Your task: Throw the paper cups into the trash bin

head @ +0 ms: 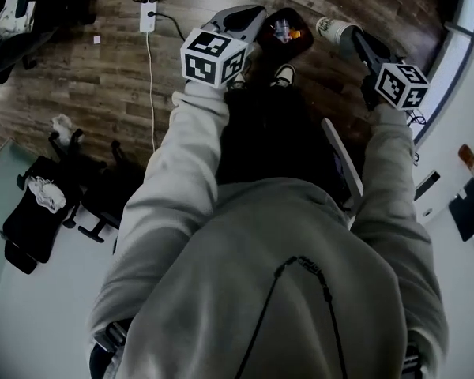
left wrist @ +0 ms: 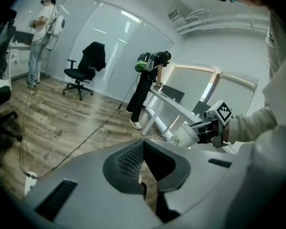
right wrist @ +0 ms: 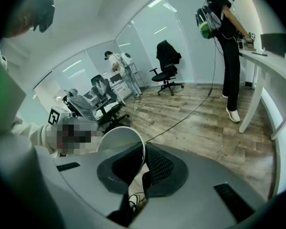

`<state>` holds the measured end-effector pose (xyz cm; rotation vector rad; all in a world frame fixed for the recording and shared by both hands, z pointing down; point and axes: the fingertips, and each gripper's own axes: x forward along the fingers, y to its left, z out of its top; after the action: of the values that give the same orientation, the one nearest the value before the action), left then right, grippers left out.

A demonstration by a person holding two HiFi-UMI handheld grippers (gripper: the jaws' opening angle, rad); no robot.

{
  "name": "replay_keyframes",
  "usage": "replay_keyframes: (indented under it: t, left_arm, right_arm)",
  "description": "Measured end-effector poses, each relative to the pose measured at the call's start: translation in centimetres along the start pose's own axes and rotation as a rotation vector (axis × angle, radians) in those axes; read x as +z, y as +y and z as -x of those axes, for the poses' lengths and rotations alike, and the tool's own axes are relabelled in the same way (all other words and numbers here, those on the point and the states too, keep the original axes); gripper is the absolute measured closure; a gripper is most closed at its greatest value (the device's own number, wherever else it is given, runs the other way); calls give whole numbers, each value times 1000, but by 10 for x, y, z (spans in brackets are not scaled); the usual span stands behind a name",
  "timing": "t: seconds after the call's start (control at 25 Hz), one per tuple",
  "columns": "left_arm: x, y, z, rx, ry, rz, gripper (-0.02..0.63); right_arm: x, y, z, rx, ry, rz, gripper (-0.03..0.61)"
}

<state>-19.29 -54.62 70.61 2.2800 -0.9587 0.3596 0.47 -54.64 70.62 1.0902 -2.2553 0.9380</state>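
Open office with a wood floor; a power strip lies at 11 o'clock from the wearer's shoes, and office chairs sit off at 8 o'clock.

Trash bin is on the floor at 12 o'clock from the shoes, dark, with some rubbish already in it.

Right gripper is clenched on a paper cup. In the right gripper view the cup wall runs between the pads, one pad inside the mouth and one outside, so it's a rim pinch. The cup lies on its side at about 3 o'clock of the bin, just beside the rim and not yet over the opening as far as I can tell.

Left gripper has its pads together at the tips with nothing between them (checked in the left gripper view). It sits at 9 o'clock of the bin. The same view shows the cup at 2 o'clock.

Handling, my read:
- The cup is light, thin-walled and looks empty, so it dents easily under a hard squeeze.
- The rolled rim is the stiffest part, so pinching the wall there is the right hold. A mid-body grab would crush it.
- A light cup drifts when it falls. Get the mouth of the bin directly under it before letting go.
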Motion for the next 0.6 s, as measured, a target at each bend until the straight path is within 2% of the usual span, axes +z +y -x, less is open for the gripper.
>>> replay_keyframes:
  t: [0.12, 0.2, 0.4, 0.52, 0.6]
  left_arm:
    - [-71, 2, -21, 0, 51, 58, 611]
    - [-112, 2, -37, -6, 87, 74, 611]
    - [-200, 38, -70, 6, 192, 15, 611]
    - [-252, 52, -79, -10, 229, 41, 611]
    - [-276, 54, -84, -28, 258, 32, 611]
  right_arm:
    - [-58, -14, -26, 21, -7, -80, 537]
    - [-107, -21, -46, 28, 43, -84, 537]
    - [-204, -46, -107, 7, 167, -19, 538]
    - [-249, -56, -139, -3, 238, 44, 537]
    - [-277, -61, -163, 5, 284, 90, 537]
